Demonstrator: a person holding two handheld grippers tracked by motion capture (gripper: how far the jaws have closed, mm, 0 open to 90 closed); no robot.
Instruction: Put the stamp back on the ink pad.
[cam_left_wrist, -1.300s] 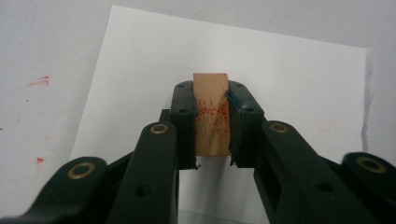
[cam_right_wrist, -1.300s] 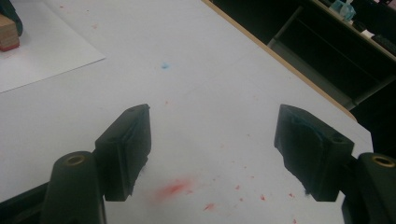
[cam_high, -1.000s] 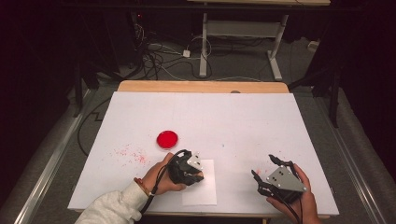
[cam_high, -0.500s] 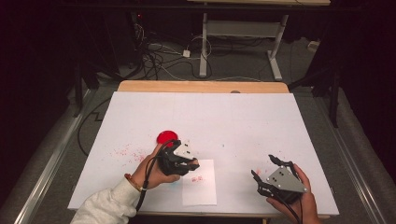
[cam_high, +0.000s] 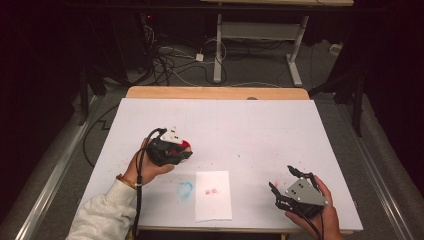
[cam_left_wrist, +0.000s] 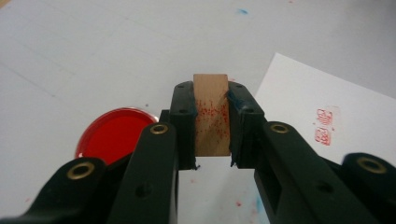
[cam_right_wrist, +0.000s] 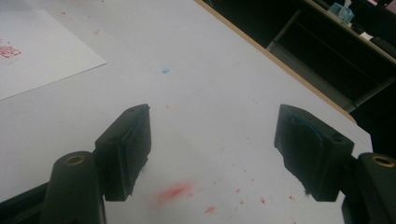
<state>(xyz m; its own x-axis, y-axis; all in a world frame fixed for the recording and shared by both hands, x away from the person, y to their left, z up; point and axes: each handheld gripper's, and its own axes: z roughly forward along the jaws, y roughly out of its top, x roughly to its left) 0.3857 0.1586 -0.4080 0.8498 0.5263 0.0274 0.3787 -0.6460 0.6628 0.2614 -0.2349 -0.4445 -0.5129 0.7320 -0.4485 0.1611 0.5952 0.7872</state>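
The left gripper (cam_high: 181, 151) is clamped on a wooden stamp (cam_left_wrist: 211, 114). Both jaws press flat against the sides of the stamp, which stands upright between them. Red ink speckles the face of the block that shows in the left gripper view.

The gripper and stamp sit over the left half of the table (cam_high: 250, 125), at the red ink pad (cam_left_wrist: 114, 134). In the left gripper view the pad lies just left of the jaws, partly hidden by the left one. In the high view only a sliver of the pad (cam_high: 184, 145) shows beside the gripper.

A white paper (cam_high: 213, 195) lies near the front edge, to the right of the left gripper and apart from it. Two red stamp marks (cam_left_wrist: 324, 127) sit on it. A blue smudge (cam_high: 185, 189) marks the table just left of the paper.

The right gripper (cam_high: 289, 187) is at the near right corner, well apart from the paper. Its jaws are spread wide and hold nothing. Red ink spatter (cam_right_wrist: 175, 191) shows on the table between them.
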